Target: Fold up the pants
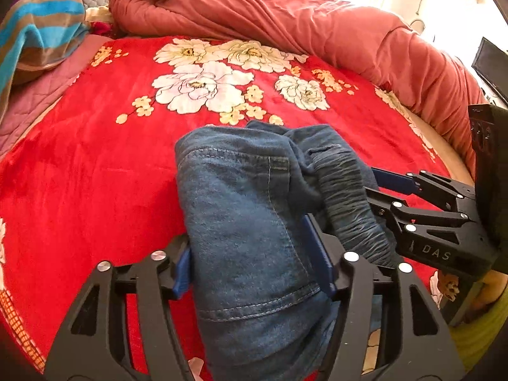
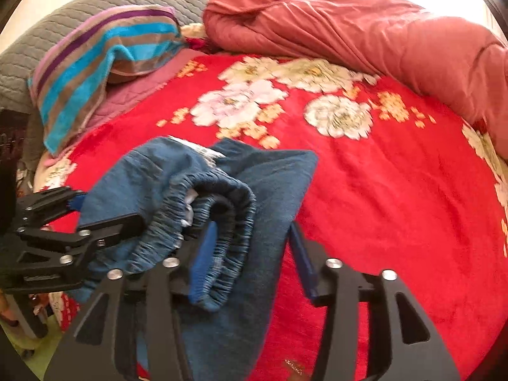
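Pants (image 1: 247,209) lie as a bunched denim bundle on the red floral blanket (image 1: 79,174), near its front edge; elastic waistband (image 2: 219,222) doubled over on top. Folding looks partly done, but bundle is lumpy, needs squaring and prob. another fold.

Left claw (image 1: 254,266) at 6 o'clock, jaws about half open, denim between the pads, which look slack, no firm grip.

Right claw (image 2: 250,257) also half open, waistband at its left pad, not pinched. In left view it's at 3 o'clock.

We see open red blanket (image 1: 79,165) left of and beyond the jeans (image 1: 241,209), while the rolled pink quilt (image 1: 285,12) and striped towel (image 2: 95,63) block the far edge
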Motion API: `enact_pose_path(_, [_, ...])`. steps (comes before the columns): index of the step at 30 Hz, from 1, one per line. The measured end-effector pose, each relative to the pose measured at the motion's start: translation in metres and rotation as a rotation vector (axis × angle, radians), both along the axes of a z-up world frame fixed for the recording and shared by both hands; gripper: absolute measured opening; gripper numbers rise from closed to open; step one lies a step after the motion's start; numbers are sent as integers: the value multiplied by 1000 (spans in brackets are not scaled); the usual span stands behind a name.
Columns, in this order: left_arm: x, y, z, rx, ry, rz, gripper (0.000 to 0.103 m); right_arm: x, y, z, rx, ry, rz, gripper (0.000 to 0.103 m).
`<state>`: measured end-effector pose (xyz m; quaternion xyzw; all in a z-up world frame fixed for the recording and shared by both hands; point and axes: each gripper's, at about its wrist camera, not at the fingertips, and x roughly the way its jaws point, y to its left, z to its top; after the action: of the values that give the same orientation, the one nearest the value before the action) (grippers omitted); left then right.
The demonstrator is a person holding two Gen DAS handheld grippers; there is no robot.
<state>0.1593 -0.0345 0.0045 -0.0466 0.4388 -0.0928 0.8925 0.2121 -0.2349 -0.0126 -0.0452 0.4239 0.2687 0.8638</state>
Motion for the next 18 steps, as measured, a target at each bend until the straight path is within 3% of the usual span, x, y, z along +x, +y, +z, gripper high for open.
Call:
enact_pose_path(7, [2,3,-13,5,35,18,64,10,-8,-19,-29,70,-53,61])
enact_pose_path(13, [-4,7,-7,0,19,29,71,0,-12,-4,-15,13,-58,70])
enact_pose_path(16, [-10,8,-3,-4,7,36,75,-8,-17,8,13,-21,-63,83])
enact_pose_path(18, [-16,11,4,-11,-9,44,79,-14,-21,16,37,-39,-67,84])
